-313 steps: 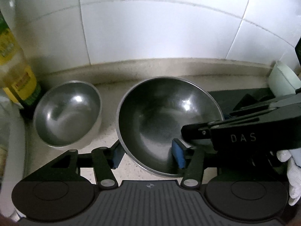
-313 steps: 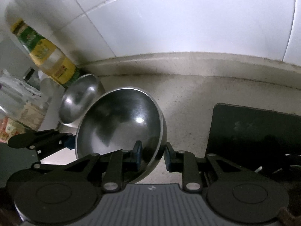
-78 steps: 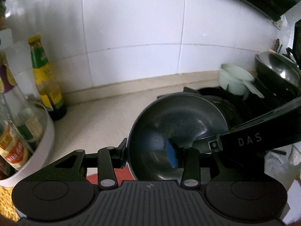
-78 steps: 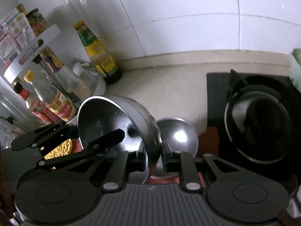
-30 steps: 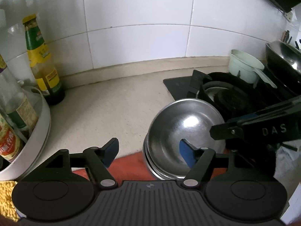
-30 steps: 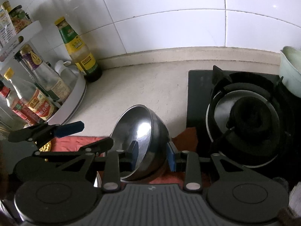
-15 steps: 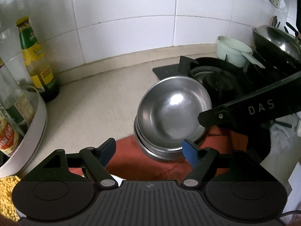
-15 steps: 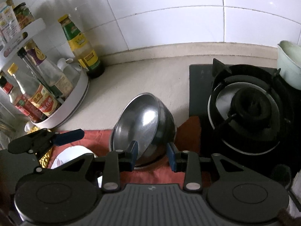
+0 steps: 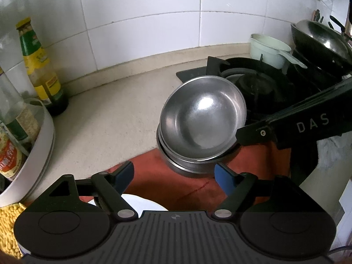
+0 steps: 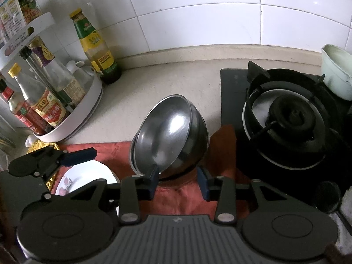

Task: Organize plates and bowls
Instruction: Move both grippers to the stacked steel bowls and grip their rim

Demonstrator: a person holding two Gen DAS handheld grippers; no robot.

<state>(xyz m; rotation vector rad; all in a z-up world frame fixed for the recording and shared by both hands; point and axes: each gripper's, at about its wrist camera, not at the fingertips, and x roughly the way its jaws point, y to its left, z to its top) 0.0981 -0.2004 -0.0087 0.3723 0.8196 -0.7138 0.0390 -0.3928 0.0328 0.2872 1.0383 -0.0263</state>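
Observation:
Nested steel bowls [image 9: 202, 121] sit on a red cloth [image 9: 187, 187] on the counter, the top bowl tilted; they also show in the right wrist view [image 10: 169, 132]. My left gripper [image 9: 173, 176] is open and empty, just in front of the stack. My right gripper [image 10: 178, 180] is open at the stack's near rim, its jaws apart on either side of the rim and not gripping it. It shows in the left wrist view [image 9: 292, 125] as a black arm at the right. A white plate [image 10: 85, 178] with a flower print lies on the cloth at the left.
A gas stove [image 10: 286, 114] with a black burner stands to the right. A pale green pot [image 10: 336, 74] and a wok [image 9: 321, 37] sit behind it. A white turntable rack [image 10: 72, 114] with sauce bottles and an oil bottle [image 10: 94, 46] stand at the left. A yellow cloth [image 9: 8, 226] lies near left.
Both grippers have drawn back from the bowl stack. My right gripper's jaws have opened wider and let go of the top bowl, which stays tilted in the stack.

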